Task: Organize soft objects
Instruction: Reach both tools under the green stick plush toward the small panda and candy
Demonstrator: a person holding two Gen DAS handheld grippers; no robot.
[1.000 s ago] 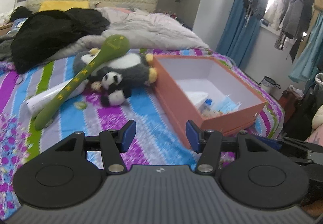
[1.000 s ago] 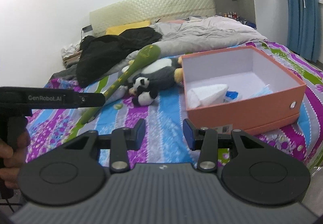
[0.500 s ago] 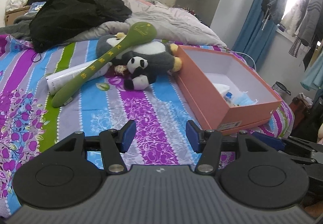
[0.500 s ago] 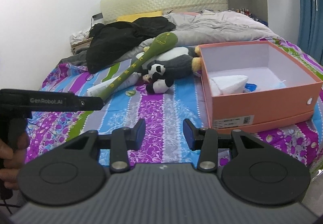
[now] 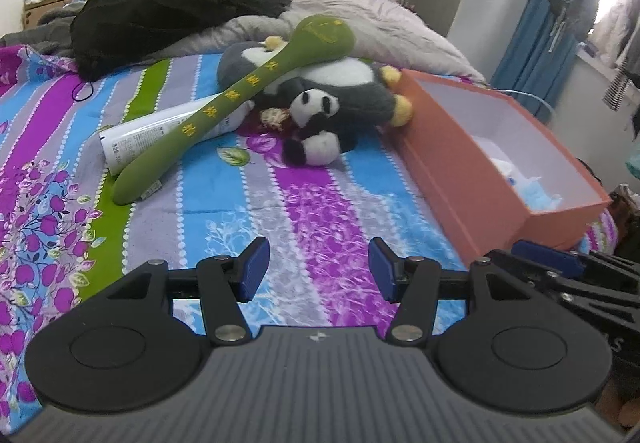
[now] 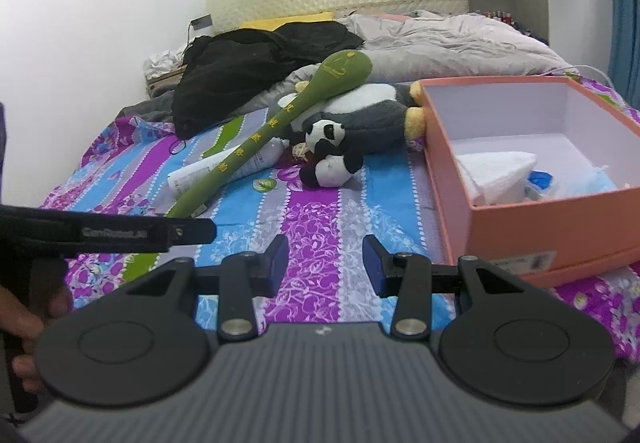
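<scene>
Two plush toys (image 5: 320, 99); one box (image 5: 500, 179)

Both grippers seemingly nearer panda plush (image 5: 316, 115)

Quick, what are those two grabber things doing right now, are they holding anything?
Left tool: open, holding nothing, above the striped bedsheet.
Right tool: open, holding nothing, also above the bedsheet.
</scene>
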